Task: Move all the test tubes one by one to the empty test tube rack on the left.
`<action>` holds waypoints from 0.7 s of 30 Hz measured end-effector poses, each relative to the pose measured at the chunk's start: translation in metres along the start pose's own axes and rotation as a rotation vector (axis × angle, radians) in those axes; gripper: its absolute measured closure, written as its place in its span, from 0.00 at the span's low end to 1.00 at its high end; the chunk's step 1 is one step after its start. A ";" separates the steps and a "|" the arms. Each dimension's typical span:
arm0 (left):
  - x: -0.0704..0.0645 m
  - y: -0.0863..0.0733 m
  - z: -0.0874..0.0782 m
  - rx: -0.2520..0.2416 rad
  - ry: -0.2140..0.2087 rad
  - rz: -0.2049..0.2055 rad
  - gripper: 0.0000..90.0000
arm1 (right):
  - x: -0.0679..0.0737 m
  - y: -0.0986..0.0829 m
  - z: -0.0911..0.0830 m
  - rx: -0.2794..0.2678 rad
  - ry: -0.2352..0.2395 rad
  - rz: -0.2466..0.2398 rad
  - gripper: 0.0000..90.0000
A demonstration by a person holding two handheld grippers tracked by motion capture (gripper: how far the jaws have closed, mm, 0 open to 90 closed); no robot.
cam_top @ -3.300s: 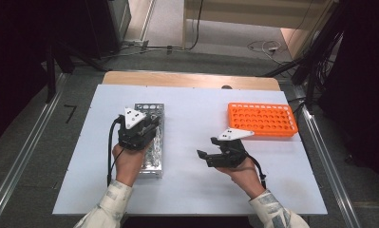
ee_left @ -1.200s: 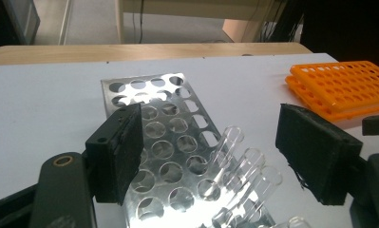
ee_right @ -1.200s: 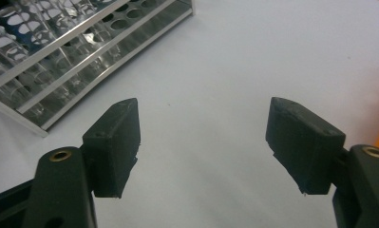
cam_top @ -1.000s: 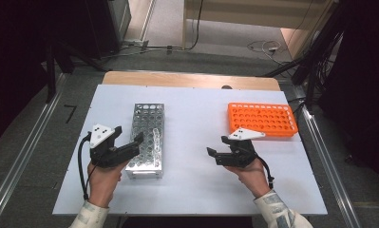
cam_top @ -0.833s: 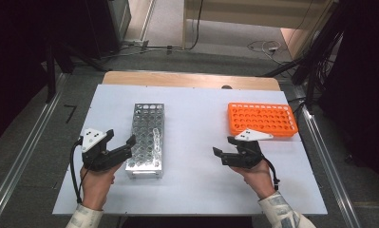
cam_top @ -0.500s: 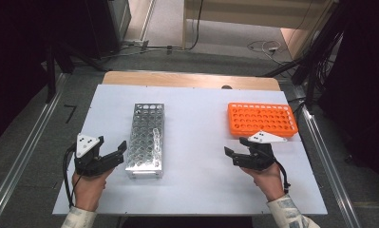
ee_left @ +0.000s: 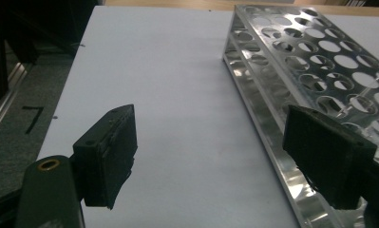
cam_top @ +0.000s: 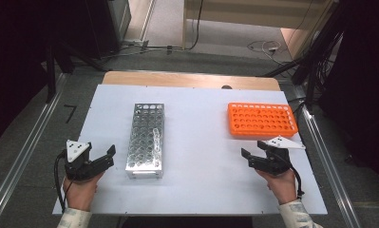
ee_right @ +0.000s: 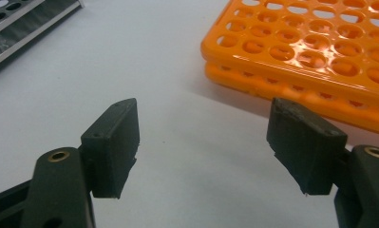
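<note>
Silver metal rack (cam_top: 146, 139) lies lengthwise on the white table (cam_top: 196, 109), left of centre, its long axis running away from us. Its top plate is punched with rows of round holes; from the high view we cannot tell whether any hole holds a tube.

We note the left gripper (cam_top: 107, 159) near the table's front left corner, held in a hand (cam_top: 78, 190) that comes in from the bottom edge. Its jaws stand wide apart with nothing between them. It sits just beside the rack's near left corner, apart from it. In the left gripper view the left gripper (ee_left: 215, 161) looks along bare table, with the rack (ee_left: 320, 61) running up the right side; the right jaw overlaps the rack's lower rail in the frame, though we cannot tell if they touch.

Orange rack (cam_top: 261, 119) sits flat toward the table's right side, well apart from the silver one, its holes looking empty.

We note the right gripper (cam_top: 246, 158) just in front of the orange rack's near edge, angled toward the table's middle, held in the other hand (cam_top: 281, 180). Its jaws are also spread wide and grip nothing. In the right gripper view the right gripper (ee_right: 203, 142) frames white table, with the orange rack (ee_right: 310, 47) above the right jaw.
</note>
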State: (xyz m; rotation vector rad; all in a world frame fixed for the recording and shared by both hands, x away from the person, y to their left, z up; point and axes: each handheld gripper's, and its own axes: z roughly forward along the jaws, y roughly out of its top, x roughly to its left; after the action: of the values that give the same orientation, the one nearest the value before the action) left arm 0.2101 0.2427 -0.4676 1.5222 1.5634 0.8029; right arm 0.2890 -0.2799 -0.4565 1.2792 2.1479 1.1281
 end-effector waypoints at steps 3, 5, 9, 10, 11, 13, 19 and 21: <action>0.003 0.000 0.001 0.006 0.000 -0.005 0.21 | -0.005 -0.002 -0.004 0.000 -0.011 0.006 0.28; 0.003 0.000 0.000 0.005 0.001 -0.006 0.21 | -0.007 -0.004 -0.006 -0.001 -0.021 0.007 0.28; 0.004 -0.001 0.001 0.007 0.006 -0.003 0.21 | -0.013 -0.009 -0.011 0.001 -0.036 0.017 0.28; 0.005 -0.001 0.002 0.008 0.004 -0.003 0.21 | -0.015 -0.011 -0.012 -0.002 -0.041 0.019 0.27; 0.005 -0.001 0.002 0.011 0.006 0.002 0.21 | -0.016 -0.012 -0.014 0.000 -0.046 0.024 0.27; 0.006 -0.001 0.002 0.013 0.006 0.002 0.21 | -0.020 -0.014 -0.016 -0.003 -0.059 0.027 0.27; 0.010 -0.002 0.003 0.008 0.012 -0.002 0.21 | -0.035 -0.022 -0.026 -0.006 -0.095 0.060 0.27; 0.011 -0.002 0.004 0.010 0.011 -0.003 0.21 | -0.040 -0.025 -0.029 -0.007 -0.106 0.071 0.27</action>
State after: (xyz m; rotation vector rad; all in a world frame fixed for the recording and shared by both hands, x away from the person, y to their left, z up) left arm 0.2132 0.2529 -0.4725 1.5248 1.5794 0.8048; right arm 0.2759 -0.3339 -0.4618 1.3897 2.0350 1.0689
